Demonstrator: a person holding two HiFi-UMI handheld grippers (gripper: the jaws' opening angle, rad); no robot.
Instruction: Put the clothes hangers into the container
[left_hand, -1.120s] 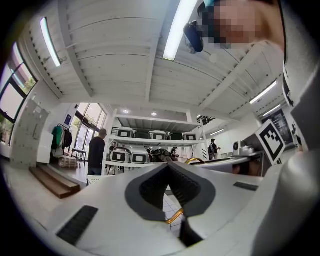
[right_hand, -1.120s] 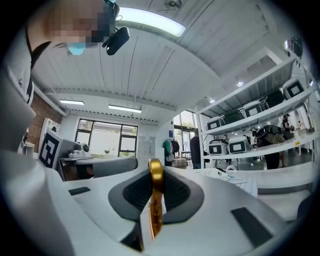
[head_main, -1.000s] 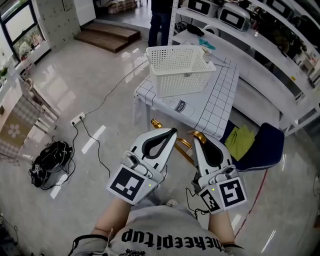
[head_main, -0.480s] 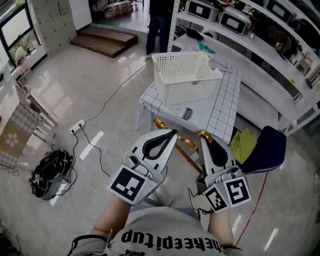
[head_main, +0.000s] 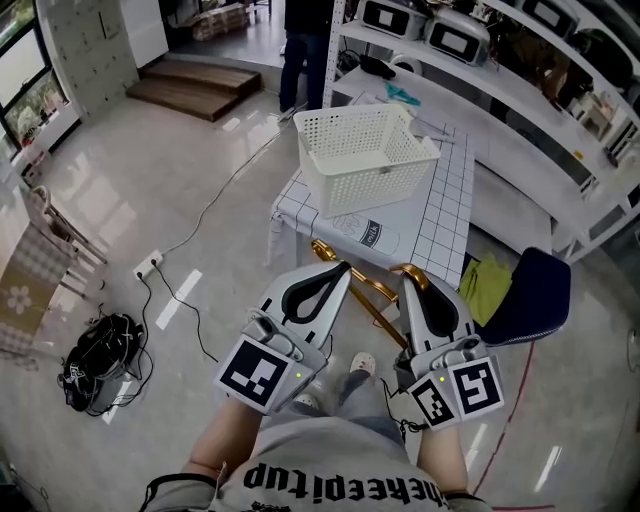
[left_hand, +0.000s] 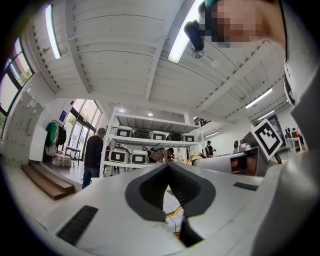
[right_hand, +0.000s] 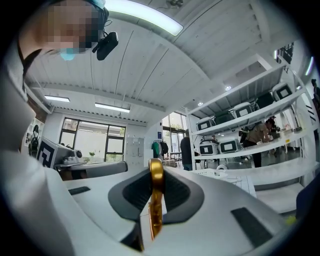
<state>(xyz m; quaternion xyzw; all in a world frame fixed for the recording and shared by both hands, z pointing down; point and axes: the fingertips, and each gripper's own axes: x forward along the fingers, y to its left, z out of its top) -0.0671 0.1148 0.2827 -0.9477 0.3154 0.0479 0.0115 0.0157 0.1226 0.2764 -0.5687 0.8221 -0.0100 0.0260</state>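
At the far left, a black bundle of cables (head_main: 97, 345) lies on the shiny floor. The left gripper (head_main: 342, 266) is held low in front of the person, and its jaws are pressed together at the tips. Above it, well apart, the white basket (head_main: 365, 170) stands on a small table (head_main: 440, 220) with a checked cloth. A golden clothes hanger (head_main: 360, 290) hangs below the table edge, between the two grippers. The right gripper (head_main: 408, 280) pinches its hook; in the right gripper view the gold metal (right_hand: 155, 210) stands upright between the dark pads. At the right there is a blue chair (head_main: 535, 290) with a green cloth (head_main: 485, 282).
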